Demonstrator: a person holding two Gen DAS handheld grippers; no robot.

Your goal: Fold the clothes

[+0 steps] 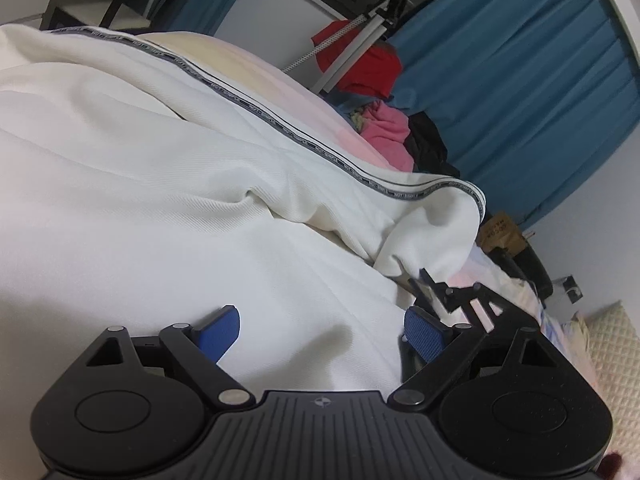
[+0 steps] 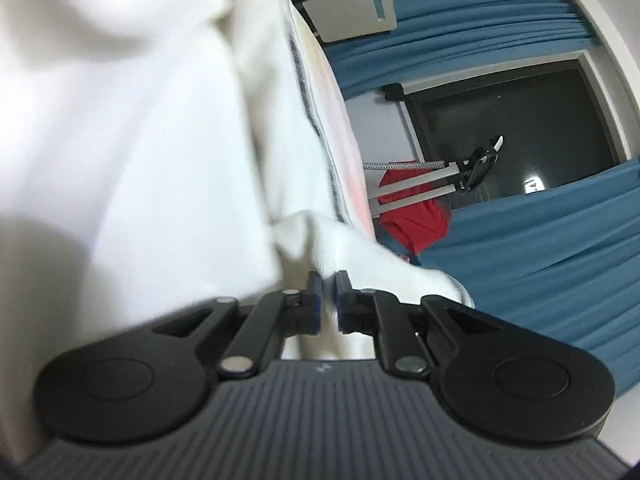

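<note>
Folding step on white garment (image 1: 168, 168), which is lying spread over the bed.
We are pinching its corner in the right gripper (image 2: 328, 300); the left gripper (image 1: 320, 332) is hovering wide, empty. Next we must probably carry the corner across evenly.

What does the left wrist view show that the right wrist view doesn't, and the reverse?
Left wrist only: the open left tool over the cloth, a pink garment, a cardboard box, and the right tool seen from outside. Right wrist only: the right tool shut on a fold of the white cloth, and a dark doorway. Both: white cloth, blue curtain, red garment, tripod.
</note>
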